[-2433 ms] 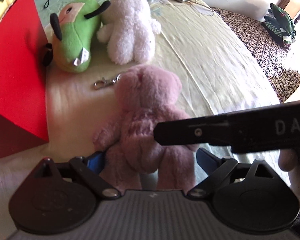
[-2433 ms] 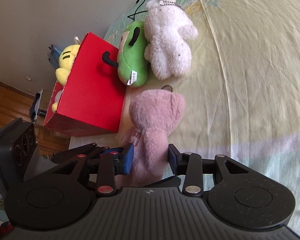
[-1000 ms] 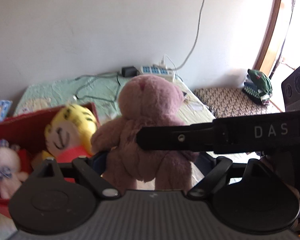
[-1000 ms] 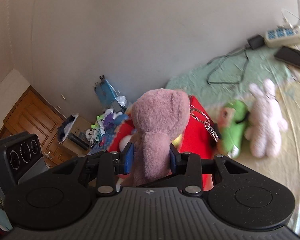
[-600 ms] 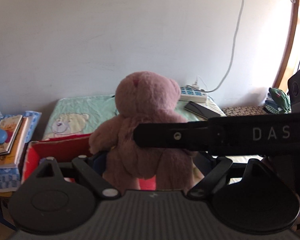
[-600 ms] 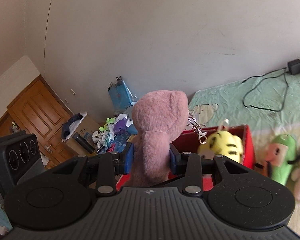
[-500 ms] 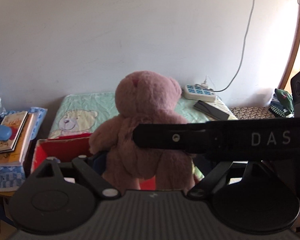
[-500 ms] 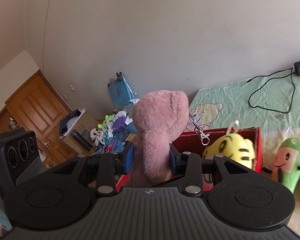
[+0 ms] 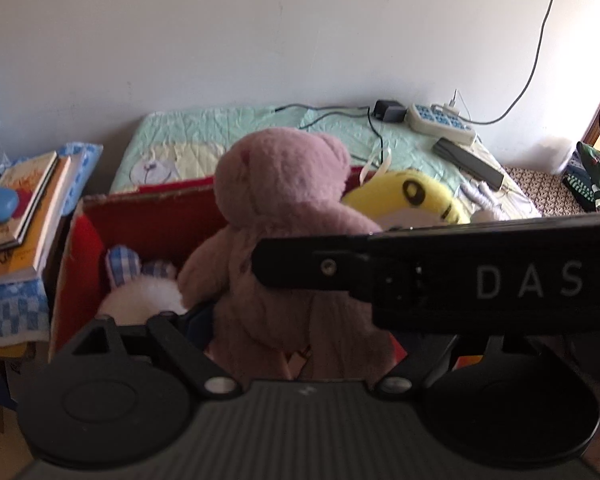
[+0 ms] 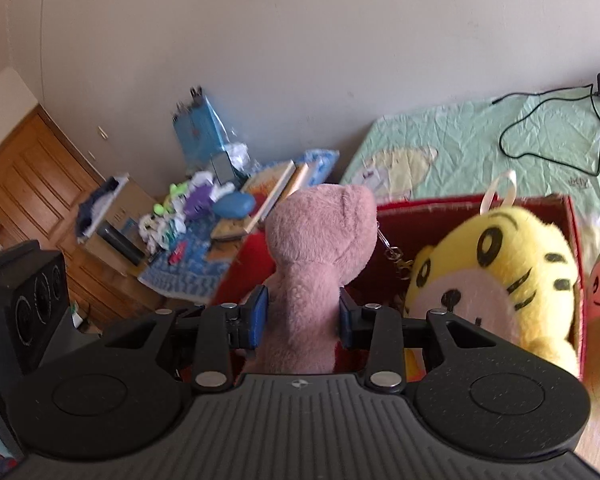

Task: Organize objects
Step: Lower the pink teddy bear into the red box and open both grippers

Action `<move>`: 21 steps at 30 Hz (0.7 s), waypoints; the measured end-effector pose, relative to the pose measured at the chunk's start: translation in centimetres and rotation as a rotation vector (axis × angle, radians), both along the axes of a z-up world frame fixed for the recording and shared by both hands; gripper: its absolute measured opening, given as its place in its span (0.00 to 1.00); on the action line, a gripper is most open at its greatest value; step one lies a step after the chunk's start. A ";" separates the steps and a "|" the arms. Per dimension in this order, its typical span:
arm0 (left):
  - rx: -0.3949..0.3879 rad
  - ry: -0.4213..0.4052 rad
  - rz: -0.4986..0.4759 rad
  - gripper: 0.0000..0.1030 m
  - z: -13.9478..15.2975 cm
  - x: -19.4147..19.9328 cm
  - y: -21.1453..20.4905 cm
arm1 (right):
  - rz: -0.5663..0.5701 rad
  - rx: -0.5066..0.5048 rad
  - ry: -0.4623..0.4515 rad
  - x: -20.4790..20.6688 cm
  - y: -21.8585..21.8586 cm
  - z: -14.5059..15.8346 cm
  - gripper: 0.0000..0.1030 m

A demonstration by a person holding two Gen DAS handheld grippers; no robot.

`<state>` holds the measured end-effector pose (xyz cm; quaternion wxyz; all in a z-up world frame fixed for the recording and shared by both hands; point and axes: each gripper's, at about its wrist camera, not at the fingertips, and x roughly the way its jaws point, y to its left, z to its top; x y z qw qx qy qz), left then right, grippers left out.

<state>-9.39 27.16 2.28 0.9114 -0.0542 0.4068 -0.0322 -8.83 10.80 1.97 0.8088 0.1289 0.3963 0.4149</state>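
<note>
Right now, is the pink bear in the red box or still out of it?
Out. Both claws hold the pink bear upright above the red box, whose open top shows the yellow tiger beside it.

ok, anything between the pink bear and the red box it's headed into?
Partly. The pink bear, clamped by both grippers, hangs over the red box, where a yellow tiger plush fills the right side and a small white plush lies lower left. The gap between them looks free, though its floor is hidden.
</note>
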 end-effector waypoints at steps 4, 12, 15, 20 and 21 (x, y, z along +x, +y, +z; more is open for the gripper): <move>-0.009 0.041 -0.009 0.79 -1.1 0.4 0.2 | -0.004 -0.059 0.015 0.7 0.6 -1.1 0.37; 0.023 0.077 -0.015 0.82 -2.3 0.8 0.6 | -0.013 -0.137 0.057 1.6 0.7 -2.8 0.22; 0.024 0.093 -0.005 0.82 -2.6 1.0 0.8 | -0.013 -0.142 0.042 1.5 1.0 -3.0 0.21; 0.036 0.095 0.012 0.85 -2.6 1.2 0.9 | -0.032 -0.152 0.015 1.5 1.0 -3.5 0.19; 0.039 0.096 0.015 0.85 -2.5 1.2 0.8 | -0.038 -0.156 0.008 1.5 1.1 -3.5 0.19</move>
